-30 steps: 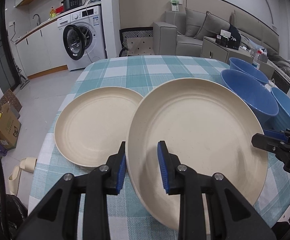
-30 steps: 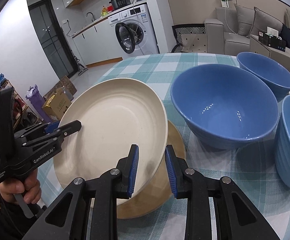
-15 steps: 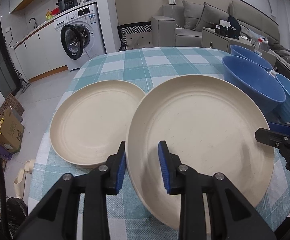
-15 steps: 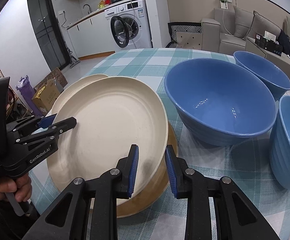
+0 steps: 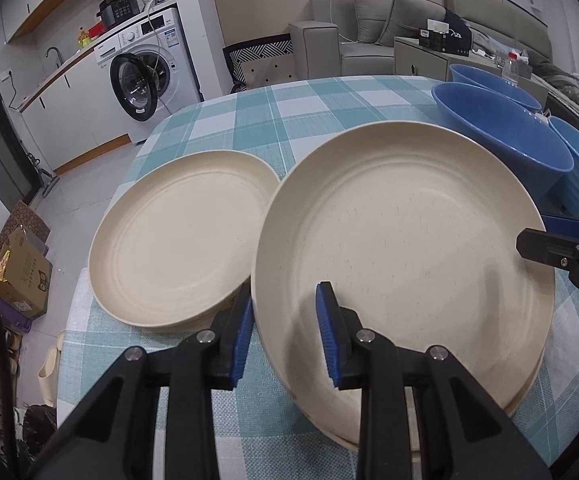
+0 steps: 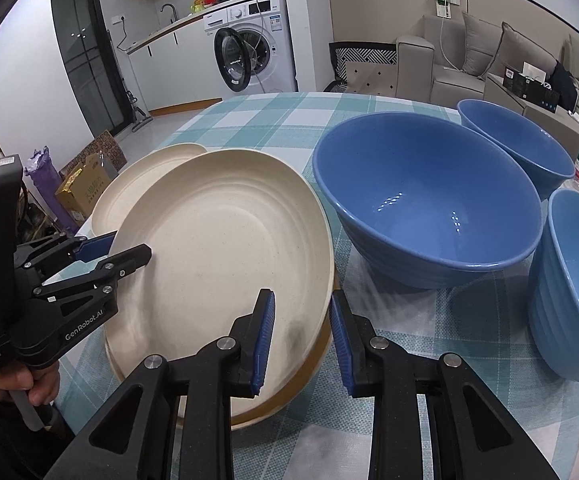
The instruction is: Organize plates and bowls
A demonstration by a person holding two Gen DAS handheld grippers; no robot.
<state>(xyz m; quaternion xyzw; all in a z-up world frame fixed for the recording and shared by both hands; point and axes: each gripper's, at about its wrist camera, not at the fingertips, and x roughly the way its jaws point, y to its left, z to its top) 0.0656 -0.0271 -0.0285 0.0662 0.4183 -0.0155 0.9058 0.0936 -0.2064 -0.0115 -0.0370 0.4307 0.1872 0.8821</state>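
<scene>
Fingers of both grippers were nearly closed on one cream plate (image 5: 401, 240), each pair clamped on its rim from an opposite side. I saw the left gripper (image 5: 285, 332) with one blue pad under the near-left rim and the other on the plate's inner face. The right gripper (image 6: 301, 340) held the near-right rim the same way, one pad inside and one outside. In the right wrist view, the left gripper's body appeared at the plate's far-left edge, carried by a hand (image 6: 13, 384).

The held plate sat tilted, low over a second plate (image 6: 289, 396) whose darker edge showed beneath it on the counter (image 5: 273, 120), which was covered by a teal checked cloth. Whether the two plates touched, I could not tell.

Just left of the held plate, a third cream plate (image 5: 181, 240) lay flat on the counter; the held plate's rim overlapped its right edge.

To the right, a large blue bowl (image 6: 429, 208) stood upright near the plates. A lighter blue bowl (image 6: 569, 292) stood at the right edge, and another blue bowl (image 6: 517, 140) stood behind the large one.

Beyond the counter I saw a washing machine (image 5: 145, 76) with its door open and a grey sofa (image 5: 389, 16).
</scene>
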